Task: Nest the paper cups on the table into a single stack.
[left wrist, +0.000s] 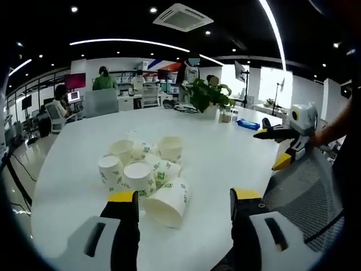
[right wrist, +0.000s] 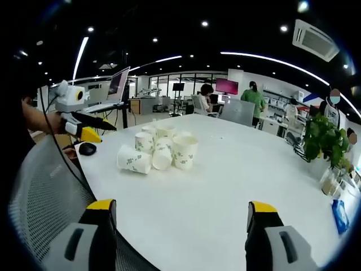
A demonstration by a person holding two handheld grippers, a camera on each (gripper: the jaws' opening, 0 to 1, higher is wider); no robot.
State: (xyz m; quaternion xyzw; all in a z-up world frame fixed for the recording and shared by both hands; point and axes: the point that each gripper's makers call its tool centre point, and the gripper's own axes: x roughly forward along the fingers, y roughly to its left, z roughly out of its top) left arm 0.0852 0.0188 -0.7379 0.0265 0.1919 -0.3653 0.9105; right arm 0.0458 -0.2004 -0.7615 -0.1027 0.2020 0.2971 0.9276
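Paper cups (left wrist: 145,172) cluster on a white round table (right wrist: 225,186) in a bright open-plan office, both grippers spread and empty.

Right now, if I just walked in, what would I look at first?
Probably the jumble of white paper cups in the middle of the big white table, some standing and some tipped on their sides. Next, the yellow-tipped left gripper and right gripper, both open with nothing in them. Past the cups, a leafy green plant sits at the table's far edge.
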